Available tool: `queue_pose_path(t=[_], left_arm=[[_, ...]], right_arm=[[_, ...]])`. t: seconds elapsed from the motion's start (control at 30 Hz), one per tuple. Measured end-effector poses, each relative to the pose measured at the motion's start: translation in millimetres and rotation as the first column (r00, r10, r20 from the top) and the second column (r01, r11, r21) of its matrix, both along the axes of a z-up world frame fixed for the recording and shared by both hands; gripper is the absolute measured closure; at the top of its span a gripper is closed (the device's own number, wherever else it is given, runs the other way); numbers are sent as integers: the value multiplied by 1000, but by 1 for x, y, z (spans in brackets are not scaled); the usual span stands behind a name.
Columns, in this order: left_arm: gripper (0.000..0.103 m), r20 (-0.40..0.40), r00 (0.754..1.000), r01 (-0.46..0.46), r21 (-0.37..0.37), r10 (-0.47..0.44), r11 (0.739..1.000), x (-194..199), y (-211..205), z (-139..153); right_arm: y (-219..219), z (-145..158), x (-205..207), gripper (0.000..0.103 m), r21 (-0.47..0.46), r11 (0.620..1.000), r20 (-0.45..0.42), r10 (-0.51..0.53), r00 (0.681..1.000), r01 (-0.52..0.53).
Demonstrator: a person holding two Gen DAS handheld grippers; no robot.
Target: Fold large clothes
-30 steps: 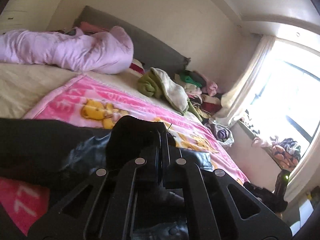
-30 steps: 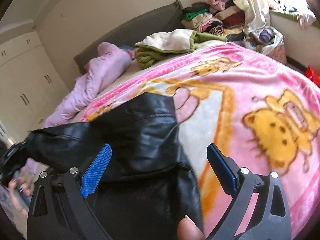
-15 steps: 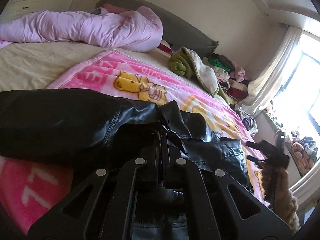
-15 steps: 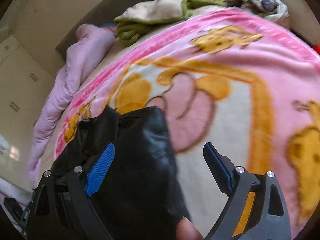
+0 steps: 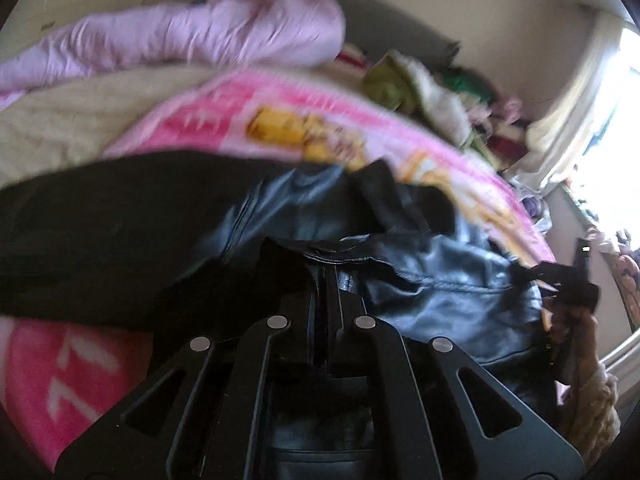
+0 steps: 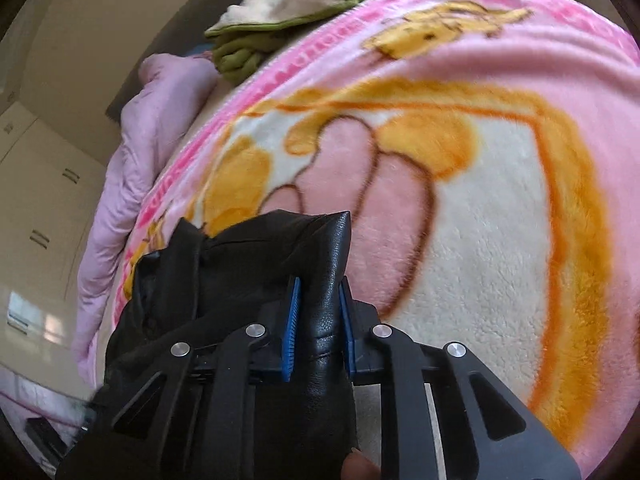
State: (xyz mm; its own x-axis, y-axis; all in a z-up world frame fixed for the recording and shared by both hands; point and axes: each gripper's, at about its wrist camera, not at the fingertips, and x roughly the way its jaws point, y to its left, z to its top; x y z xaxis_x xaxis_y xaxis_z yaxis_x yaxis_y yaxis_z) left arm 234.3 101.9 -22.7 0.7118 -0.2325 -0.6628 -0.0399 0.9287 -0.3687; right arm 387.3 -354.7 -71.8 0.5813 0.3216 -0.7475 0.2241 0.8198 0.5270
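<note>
Left claw (image 5: 328, 280) is pinched tight on the collar edge of the black leather jacket (image 5: 440, 280), which spreads out ahead of it and off to both sides over the pink blanket (image 5: 280, 120). Right claw (image 6: 318, 320) is closing, w/ a fold of the same jacket squeezed btwn its blue pads (image 6: 292, 320); blanket just beyond & to its right. Lilac duvet (image 6: 132, 152) far left of it.
</note>
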Motion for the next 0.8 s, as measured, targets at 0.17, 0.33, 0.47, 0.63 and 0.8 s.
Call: queue_pose_path(t=[0.17,0.33,0.47,0.63,0.8], left_arm=[[102,-10,1000,-11,-31,10,999,-2,8,-5],[100,21,1000,-1,-39,2,999,-8,6,2],[98,35,999,-6,-39,7,999,-9,6,6],[86,96,993,-69,-7,70,998,-19,12,18],[75,172,982,-79,41,71,996,-27,5,31]], right_arm=[[5,19,-6,61,-82,997,17,14,1000,-12],[6,61,-34,53,-153,988,119,56,991,-38],[28,87,-63,53,-239,964,143,152,978,-115],[70,82,-90,53,-265,925,77,304,950,-274],[99,68,-104,50,-295,894,45,366,930,-337]])
